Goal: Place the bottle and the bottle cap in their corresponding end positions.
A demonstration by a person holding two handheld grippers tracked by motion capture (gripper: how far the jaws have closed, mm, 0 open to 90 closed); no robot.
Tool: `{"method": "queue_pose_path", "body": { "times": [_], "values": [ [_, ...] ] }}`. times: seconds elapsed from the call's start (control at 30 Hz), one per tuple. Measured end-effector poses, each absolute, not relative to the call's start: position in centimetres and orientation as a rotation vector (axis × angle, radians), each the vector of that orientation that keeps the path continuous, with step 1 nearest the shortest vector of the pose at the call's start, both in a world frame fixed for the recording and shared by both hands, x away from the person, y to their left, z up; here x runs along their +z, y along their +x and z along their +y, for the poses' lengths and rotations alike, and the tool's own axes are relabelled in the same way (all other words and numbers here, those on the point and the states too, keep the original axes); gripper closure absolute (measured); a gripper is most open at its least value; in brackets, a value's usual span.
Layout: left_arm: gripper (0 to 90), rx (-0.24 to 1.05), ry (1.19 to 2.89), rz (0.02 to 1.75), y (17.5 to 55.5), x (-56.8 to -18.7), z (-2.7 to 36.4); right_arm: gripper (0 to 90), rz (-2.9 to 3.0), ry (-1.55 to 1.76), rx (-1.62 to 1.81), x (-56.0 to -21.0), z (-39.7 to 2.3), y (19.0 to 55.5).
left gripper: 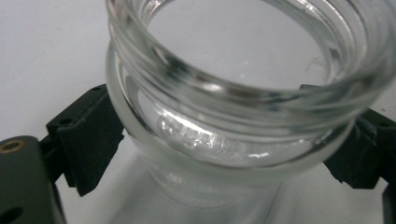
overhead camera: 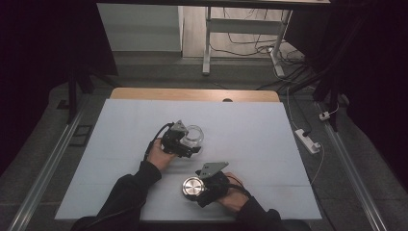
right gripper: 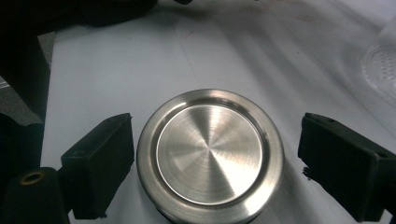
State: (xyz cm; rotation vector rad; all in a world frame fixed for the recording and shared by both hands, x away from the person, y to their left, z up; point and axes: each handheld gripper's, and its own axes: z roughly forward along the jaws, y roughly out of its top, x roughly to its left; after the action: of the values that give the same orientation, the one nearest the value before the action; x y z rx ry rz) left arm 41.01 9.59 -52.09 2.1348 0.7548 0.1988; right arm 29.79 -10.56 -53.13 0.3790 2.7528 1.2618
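High view: left gripper [overhead camera: 188, 144] sits at frame centre, just left of the jar [overhead camera: 194, 135]. Right gripper [overhead camera: 201, 188] sits lower centre, just right of the lid [overhead camera: 191, 186]. Jar and lid are apart, lid below the jar in the frame. Both rest on the white mat [overhead camera: 120, 144] covering the table [overhead camera: 192, 94].

Left gripper view: jar [left gripper: 243, 116] is clear glass w/ threaded neck, mouth open, upright on the mat. It sits between the two jaws. Left jaw is touching or nearly touching the shoulder below the neck; right jaw is partly hidden behind the glass, contact cannot be told. Jaws are spread to approx. jar width.

Right gripper view: lid [right gripper: 210, 156] is round brushed metal, lying flat on the mat, lower centre of frame. Jaws are spread, one each side. Narrow gap shows at the left jaw, wider gap at the right jaw. No pad presses the lid. Jar base [right gripper: 380, 74] shows at the right edge.
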Motion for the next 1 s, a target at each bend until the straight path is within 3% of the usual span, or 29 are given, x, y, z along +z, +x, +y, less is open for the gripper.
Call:
{"method": "queue_pose_path", "body": {
  "times": [0.2,1.0],
  "values": [
    [3.8,0.196,2.157,0.734,40.6,-51.9,9.6,9.2,2.738,0.390,1.281,-52.8,-10.9,29.9],
    [5.0,0.187,2.000,0.714,38.5,-48.7,12.5,8.2,2.660,0.421,1.317,-51.7,-11.6,30.0]
  ]
}}
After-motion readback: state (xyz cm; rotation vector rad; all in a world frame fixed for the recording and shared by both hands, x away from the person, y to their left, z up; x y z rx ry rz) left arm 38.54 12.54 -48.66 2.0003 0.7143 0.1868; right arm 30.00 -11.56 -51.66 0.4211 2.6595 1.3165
